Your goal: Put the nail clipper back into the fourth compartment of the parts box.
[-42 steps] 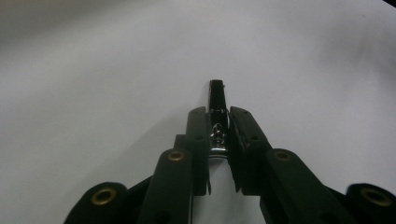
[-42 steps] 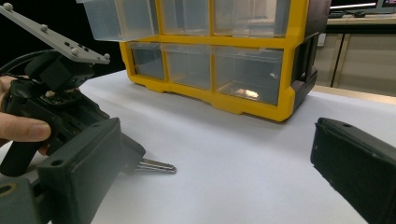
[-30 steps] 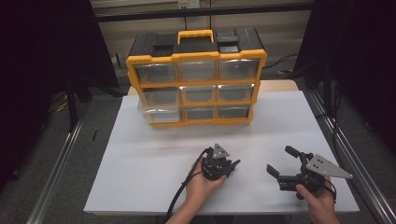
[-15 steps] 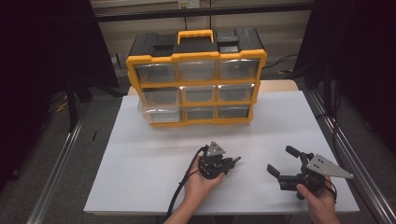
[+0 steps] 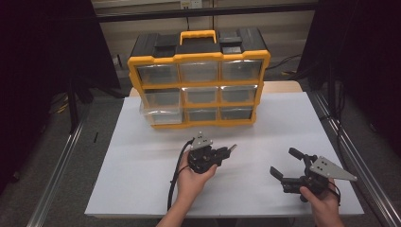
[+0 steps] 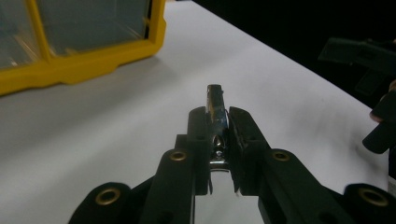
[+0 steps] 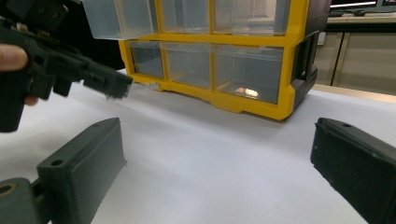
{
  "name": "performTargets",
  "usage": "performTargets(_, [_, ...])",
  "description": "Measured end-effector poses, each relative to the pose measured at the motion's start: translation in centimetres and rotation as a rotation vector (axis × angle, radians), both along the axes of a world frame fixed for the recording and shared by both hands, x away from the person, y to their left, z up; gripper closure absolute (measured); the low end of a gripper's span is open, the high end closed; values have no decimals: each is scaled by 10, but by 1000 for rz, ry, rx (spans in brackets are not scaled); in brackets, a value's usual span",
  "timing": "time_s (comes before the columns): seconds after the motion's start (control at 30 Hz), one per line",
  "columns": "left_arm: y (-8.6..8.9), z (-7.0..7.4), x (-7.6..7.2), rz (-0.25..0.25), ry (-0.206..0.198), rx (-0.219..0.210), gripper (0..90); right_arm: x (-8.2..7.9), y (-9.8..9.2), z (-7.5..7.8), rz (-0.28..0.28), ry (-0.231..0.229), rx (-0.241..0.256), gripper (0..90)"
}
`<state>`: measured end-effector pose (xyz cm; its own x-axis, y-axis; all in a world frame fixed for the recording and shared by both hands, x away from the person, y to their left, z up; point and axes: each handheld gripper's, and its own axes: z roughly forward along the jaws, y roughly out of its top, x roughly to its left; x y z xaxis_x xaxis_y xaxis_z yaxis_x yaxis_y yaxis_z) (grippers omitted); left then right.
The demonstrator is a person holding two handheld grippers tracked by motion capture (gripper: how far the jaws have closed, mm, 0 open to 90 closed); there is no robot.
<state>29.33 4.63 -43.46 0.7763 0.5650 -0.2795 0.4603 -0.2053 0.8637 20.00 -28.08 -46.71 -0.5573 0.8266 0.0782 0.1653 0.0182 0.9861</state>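
Left gripper (image 6: 217,128) clamps metal clip (image 6: 215,105), long axis pointing forward.

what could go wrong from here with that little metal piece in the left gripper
The left gripper pinches the small metal piece by a narrow edge, most of it poking past the jaws; it might twist or slip onto the white table. One drawer in the left column of the yellow organizer juts out, so a careless reach could bump it. The right gripper hangs open nearby and could get in the way.

left gripper (image 5: 226,152) with metal piece (image 6: 215,103), seemingly nudged toward cabinet (image 5: 198,85)
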Motion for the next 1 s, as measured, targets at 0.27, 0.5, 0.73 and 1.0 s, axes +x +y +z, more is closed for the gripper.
performTargets(0.27, [19,14,5,36,-24,-24,798,-1,1,0,6,6,2,26])
performTargets(0.5, [36,26,10,70,-40,-31,798,0,1,0,0,3,0,26])
performTargets(0.73, [48,41,17,97,-58,-33,799,0,1,-1,6,6,-5,26])
performTargets(1.0, [53,52,22,127,-62,-55,798,0,1,-1,6,2,-6,26])
